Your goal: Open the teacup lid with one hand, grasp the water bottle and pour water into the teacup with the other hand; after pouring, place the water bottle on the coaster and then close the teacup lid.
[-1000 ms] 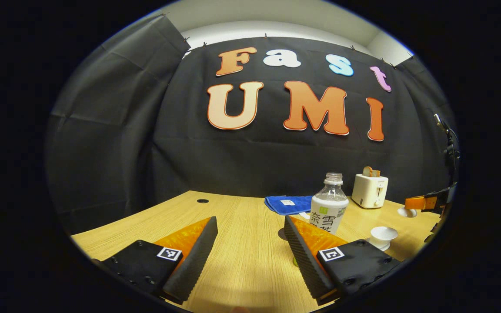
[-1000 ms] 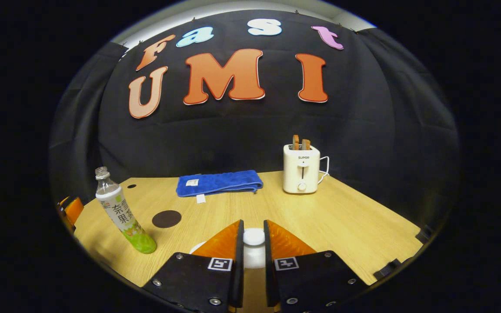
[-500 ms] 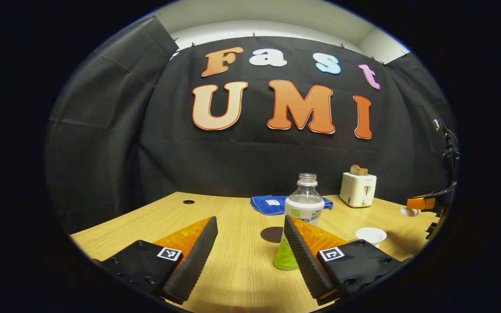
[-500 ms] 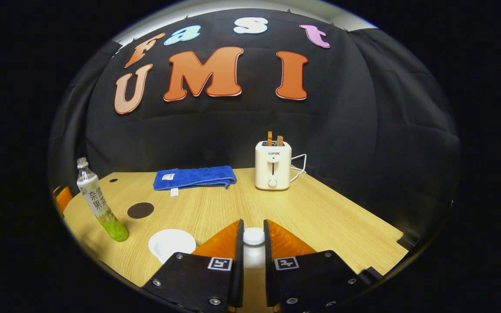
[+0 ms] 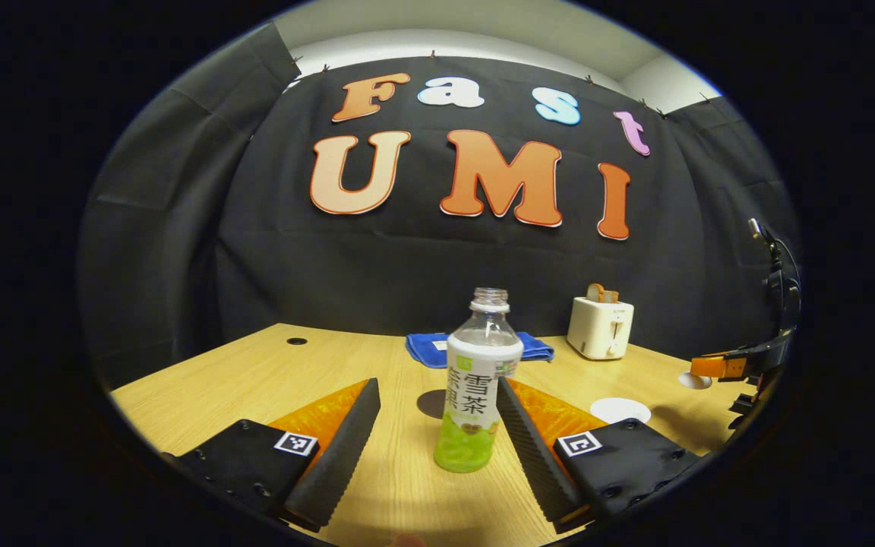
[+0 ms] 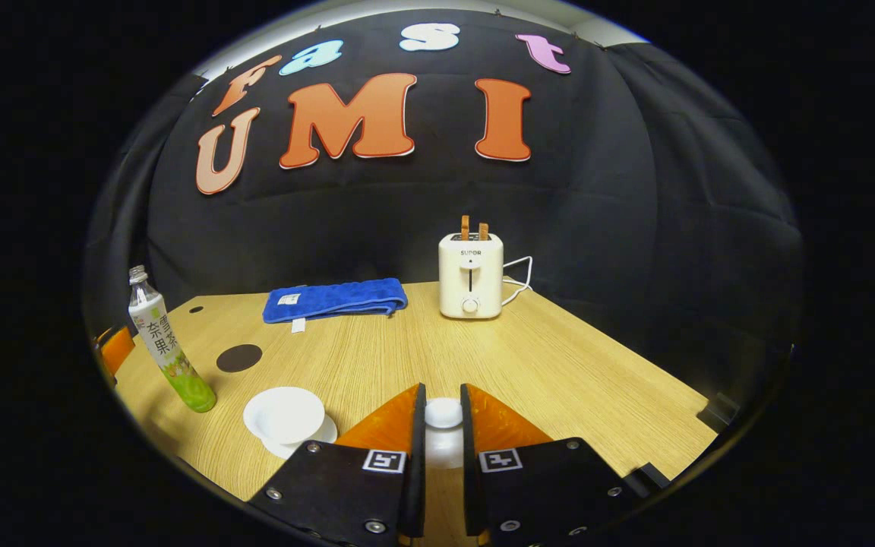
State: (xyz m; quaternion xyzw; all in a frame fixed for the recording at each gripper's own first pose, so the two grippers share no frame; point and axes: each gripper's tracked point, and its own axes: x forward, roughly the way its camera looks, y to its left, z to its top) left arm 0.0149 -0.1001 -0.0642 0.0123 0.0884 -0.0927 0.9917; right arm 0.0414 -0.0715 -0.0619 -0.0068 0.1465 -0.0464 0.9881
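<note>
An uncapped water bottle (image 5: 475, 395) with a white label and green base stands upright on the table, between the open fingers of my left gripper (image 5: 437, 422) without touching them. Behind it lies a dark round coaster (image 5: 431, 403). The white teacup (image 5: 620, 410) on its saucer stands uncovered to the right. In the right gripper view, my right gripper (image 6: 442, 422) is shut on the white teacup lid (image 6: 443, 414), held by its knob right of the teacup (image 6: 284, 415). The bottle (image 6: 166, 346) and coaster (image 6: 239, 358) sit at the left there.
A cream toaster (image 6: 470, 275) holding toast stands at the back of the wooden table (image 6: 559, 365), its cord trailing right. A folded blue towel (image 6: 335, 299) lies left of it. The right gripper (image 5: 741, 363) appears at the far right of the left gripper view.
My left gripper has moved right so that the bottle now stands between its fingers. My right gripper has carried the lid further right, away from the teacup.
</note>
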